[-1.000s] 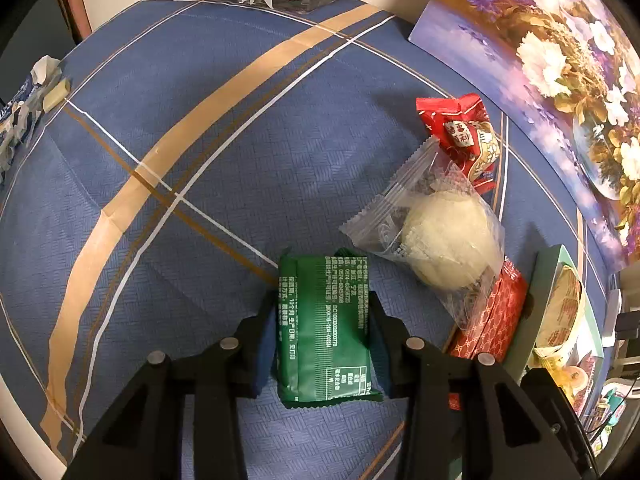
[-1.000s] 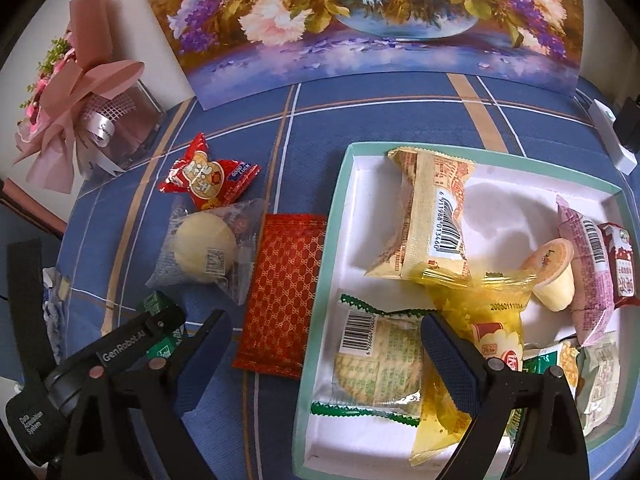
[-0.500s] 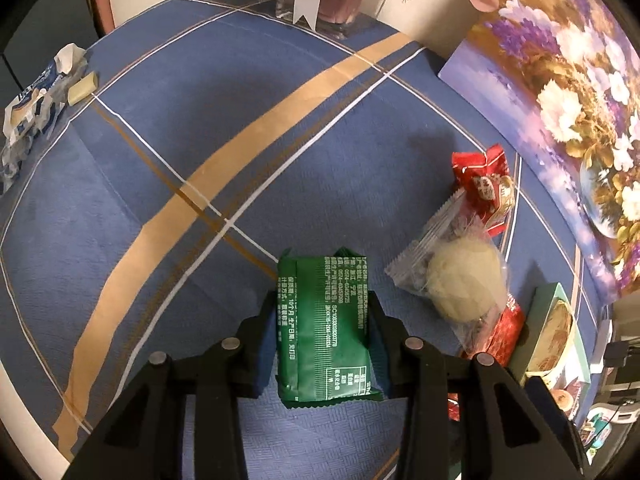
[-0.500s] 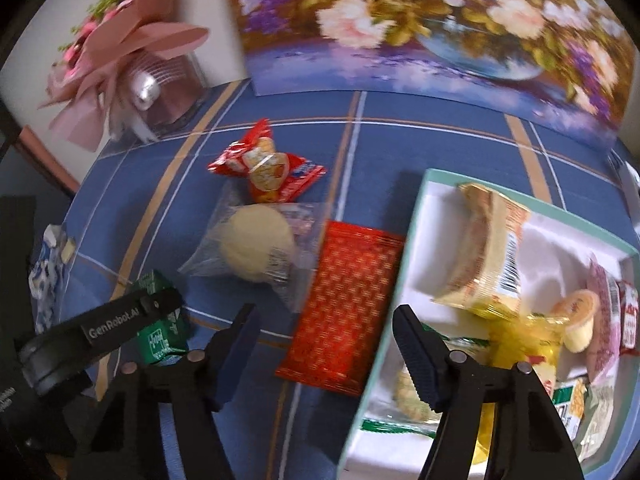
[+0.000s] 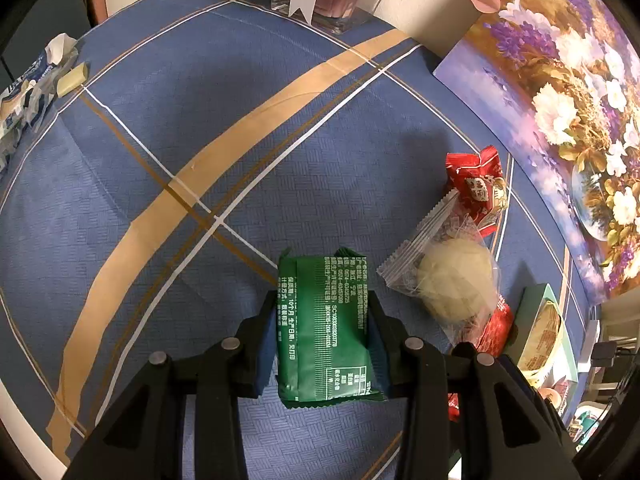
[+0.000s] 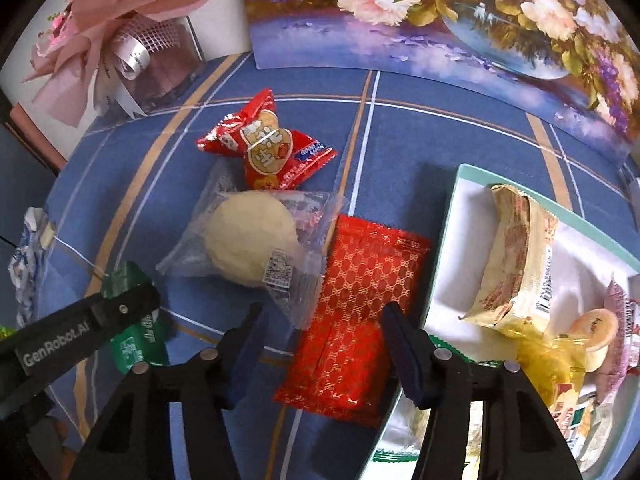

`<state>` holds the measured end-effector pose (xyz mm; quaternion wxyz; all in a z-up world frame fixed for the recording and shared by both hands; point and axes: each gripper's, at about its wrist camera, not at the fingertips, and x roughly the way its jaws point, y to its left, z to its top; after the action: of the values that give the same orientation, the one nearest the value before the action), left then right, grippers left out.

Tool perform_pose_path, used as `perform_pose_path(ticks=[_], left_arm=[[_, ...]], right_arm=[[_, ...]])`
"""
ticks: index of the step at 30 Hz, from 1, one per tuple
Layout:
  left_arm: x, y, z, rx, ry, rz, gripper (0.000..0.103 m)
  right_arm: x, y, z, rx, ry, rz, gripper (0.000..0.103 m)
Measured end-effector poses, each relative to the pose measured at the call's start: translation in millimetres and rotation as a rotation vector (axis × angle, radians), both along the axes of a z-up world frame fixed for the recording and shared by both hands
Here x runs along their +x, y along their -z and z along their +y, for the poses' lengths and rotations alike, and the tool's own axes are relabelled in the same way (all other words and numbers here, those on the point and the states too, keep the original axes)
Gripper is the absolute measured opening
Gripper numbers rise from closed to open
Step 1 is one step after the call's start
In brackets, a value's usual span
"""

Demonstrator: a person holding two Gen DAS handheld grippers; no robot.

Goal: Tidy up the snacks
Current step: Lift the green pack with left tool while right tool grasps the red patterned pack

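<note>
While the left claw pinches the flat green foil snack packet by its long sides above the blue plaid-clothed surface, the slick wrapper could slide free. Its long axis runs along the fingers, pointing forward. The right claw hangs open over the red patterned packet beside the teal-rimmed tray.

surface cloth: blue, tan band plus thin white and brown lines crossing it
painting: floral, pink and white blooms with purple sprays, stands along the far edge
bouquet: pink wrapping, white ribbon, sits at the far left corner beside the painting
crumpled wrappers: white and blue, at the left edge, well apart from the painting
</note>
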<state>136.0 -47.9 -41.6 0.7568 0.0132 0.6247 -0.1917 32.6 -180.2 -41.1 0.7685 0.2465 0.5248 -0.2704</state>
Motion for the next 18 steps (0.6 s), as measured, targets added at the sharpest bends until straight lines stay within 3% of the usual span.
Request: perform_pose_path(ticks=[18], left_arm=[[2.4, 2.2, -2.8, 0.001, -0.002, 0.004, 0.042]], right_arm=[[-0.3, 3.6, 2.1, -0.027, -0.002, 0.120, 0.061]])
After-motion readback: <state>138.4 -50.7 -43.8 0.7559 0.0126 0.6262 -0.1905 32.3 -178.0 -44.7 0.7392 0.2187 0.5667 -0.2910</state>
